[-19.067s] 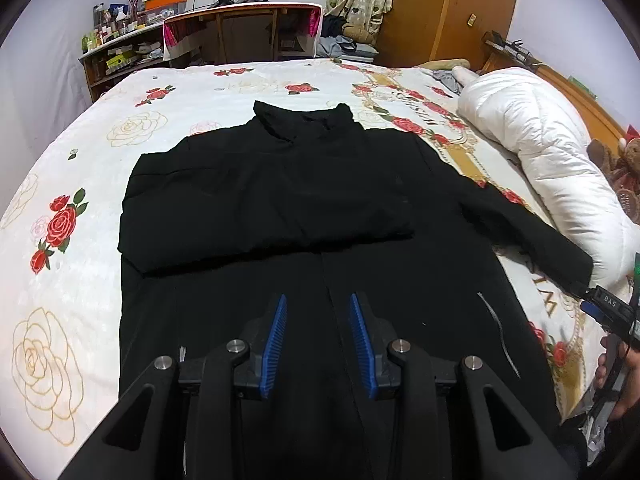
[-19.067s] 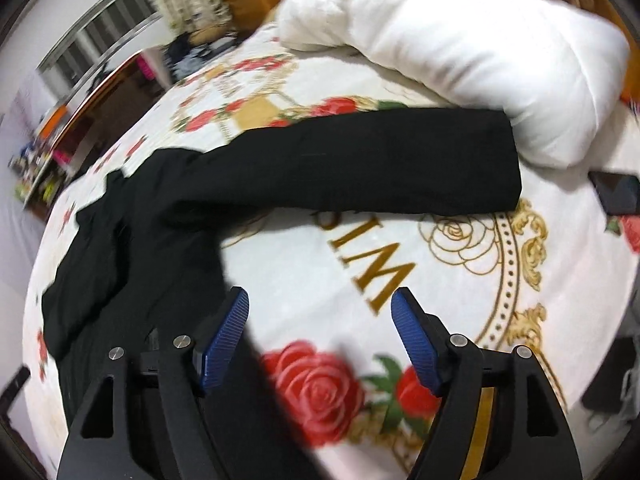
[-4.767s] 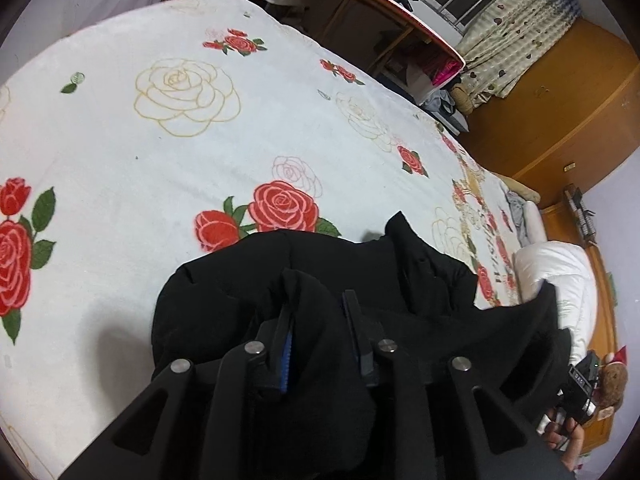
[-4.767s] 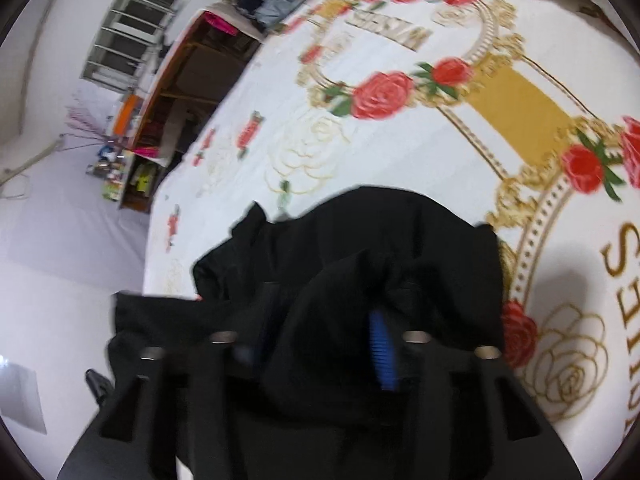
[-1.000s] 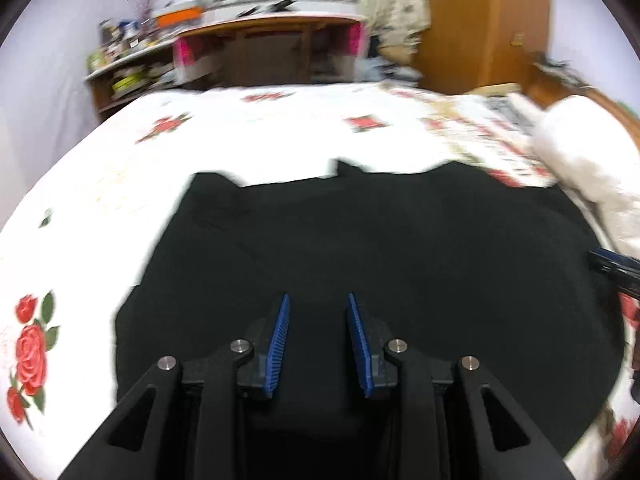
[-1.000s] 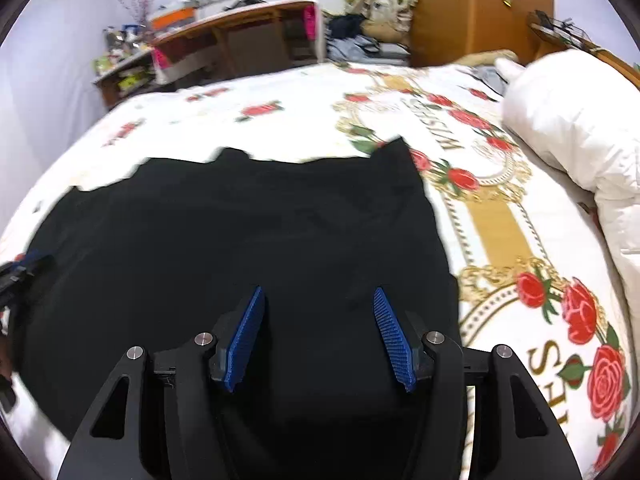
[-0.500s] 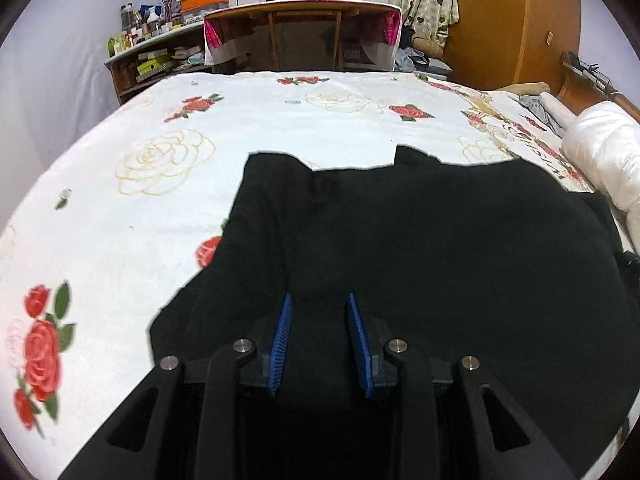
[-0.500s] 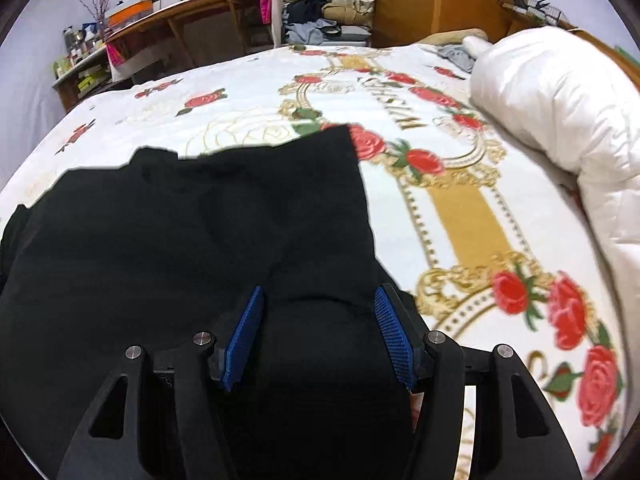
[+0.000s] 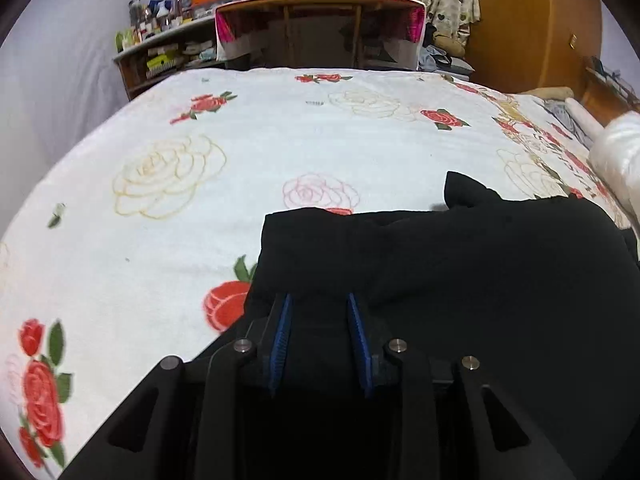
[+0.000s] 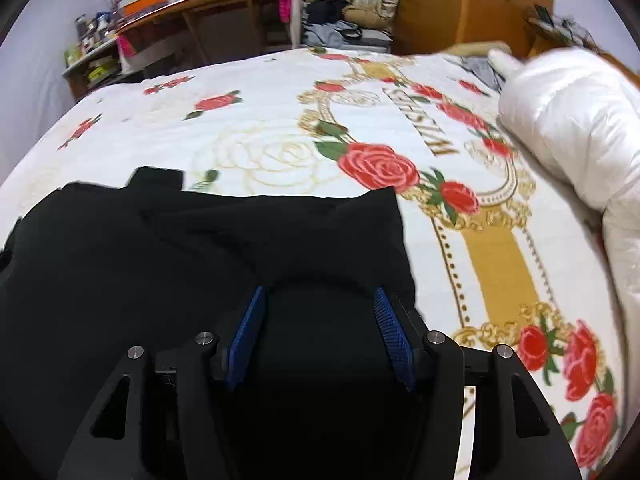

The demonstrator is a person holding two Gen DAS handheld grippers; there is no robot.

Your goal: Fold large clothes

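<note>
A black garment [image 9: 460, 264] lies folded on the rose-patterned bed sheet [image 9: 180, 208]. It also shows in the right wrist view [image 10: 200, 248]. My left gripper [image 9: 318, 304] is open at the garment's left near corner, its blue pads on either side of a fold of cloth. My right gripper [image 10: 318, 296] is open wider at the garment's right near corner, with a hump of black cloth between its pads. Neither pad pair presses the cloth.
A white duvet [image 10: 568, 120] lies along the right side of the bed. A wooden desk [image 9: 320, 28] and a cluttered shelf [image 9: 160, 52] stand beyond the bed's far edge. A wooden wardrobe [image 10: 460, 4] is at the back right.
Both grippers have pushed forward and lower over the garment's near edge. The cloth has bunched up in front of the pads and its far edge sits closer.
</note>
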